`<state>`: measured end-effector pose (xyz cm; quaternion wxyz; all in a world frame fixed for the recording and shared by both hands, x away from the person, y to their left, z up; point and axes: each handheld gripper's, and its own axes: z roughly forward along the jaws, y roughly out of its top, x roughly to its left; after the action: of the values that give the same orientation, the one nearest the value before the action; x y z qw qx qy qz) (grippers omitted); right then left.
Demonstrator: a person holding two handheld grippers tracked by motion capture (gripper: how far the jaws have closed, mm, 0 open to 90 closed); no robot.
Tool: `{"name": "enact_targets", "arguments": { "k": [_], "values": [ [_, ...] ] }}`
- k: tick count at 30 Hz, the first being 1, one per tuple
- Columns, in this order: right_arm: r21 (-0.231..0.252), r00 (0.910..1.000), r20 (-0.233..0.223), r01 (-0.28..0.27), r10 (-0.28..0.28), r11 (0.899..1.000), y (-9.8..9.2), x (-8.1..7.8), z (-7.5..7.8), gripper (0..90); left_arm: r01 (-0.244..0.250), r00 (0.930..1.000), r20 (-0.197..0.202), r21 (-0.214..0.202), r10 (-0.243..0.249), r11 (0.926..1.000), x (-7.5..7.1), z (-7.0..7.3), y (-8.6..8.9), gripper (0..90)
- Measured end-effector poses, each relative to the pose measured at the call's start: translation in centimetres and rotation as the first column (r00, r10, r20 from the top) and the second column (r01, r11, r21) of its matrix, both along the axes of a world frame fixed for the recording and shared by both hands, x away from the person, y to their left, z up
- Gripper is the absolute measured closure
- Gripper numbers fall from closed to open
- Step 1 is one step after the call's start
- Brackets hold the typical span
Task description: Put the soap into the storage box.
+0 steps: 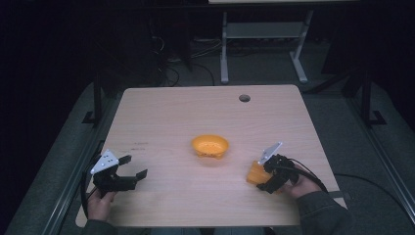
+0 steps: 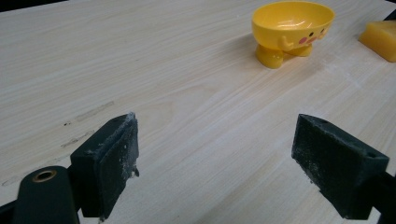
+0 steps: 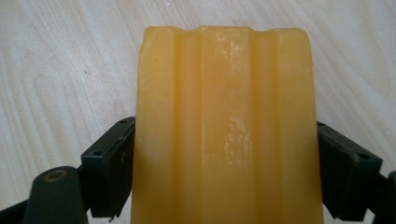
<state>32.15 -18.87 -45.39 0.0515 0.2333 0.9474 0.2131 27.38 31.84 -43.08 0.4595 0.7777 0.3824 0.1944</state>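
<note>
Yellow and ridged, the block sat clamped between the jaws of my right hand-held gripper, near the tabletop's right front edge. In the right gripper view its long axis ran straight out from the jaws, grooves along its length, far end pointing away from my hand. My left hand-held gripper hung with jaws apart, holding nothing, aimed toward the bowl at centre.
</note>
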Motion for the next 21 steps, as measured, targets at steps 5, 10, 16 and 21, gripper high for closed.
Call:
{"name": "enact_targets", "arguments": {
  "k": [5, 10, 16, 21],
  "values": [
    [-0.005, 1.0000, 0.002, -0.004, 0.004, 1.000, 0.04, 0.08, 0.04, 19.9, -0.002, 1.0000, 0.000, -0.003, 0.002, 1.0000, -0.03, 0.01, 0.09, 14.1],
    [-0.015, 1.0000, 0.002, -0.010, 0.010, 1.000, 0.07, 0.13, 0.11, 20.2, -0.004, 1.0000, -0.001, -0.006, 0.004, 1.0000, -0.05, 0.03, 0.13, 14.1],
    [-0.015, 0.9999, -0.001, -0.011, 0.011, 1.000, 0.07, 0.17, 0.15, 20.3, -0.005, 1.0000, 0.000, -0.008, 0.005, 1.0000, -0.10, 0.05, 0.14, 14.1],
    [-0.014, 0.9999, -0.006, -0.015, 0.015, 1.000, 0.05, 0.19, 0.18, 20.4, -0.004, 1.0000, 0.000, -0.006, 0.004, 1.0000, -0.07, 0.05, 0.18, 14.1]
  ]
}}
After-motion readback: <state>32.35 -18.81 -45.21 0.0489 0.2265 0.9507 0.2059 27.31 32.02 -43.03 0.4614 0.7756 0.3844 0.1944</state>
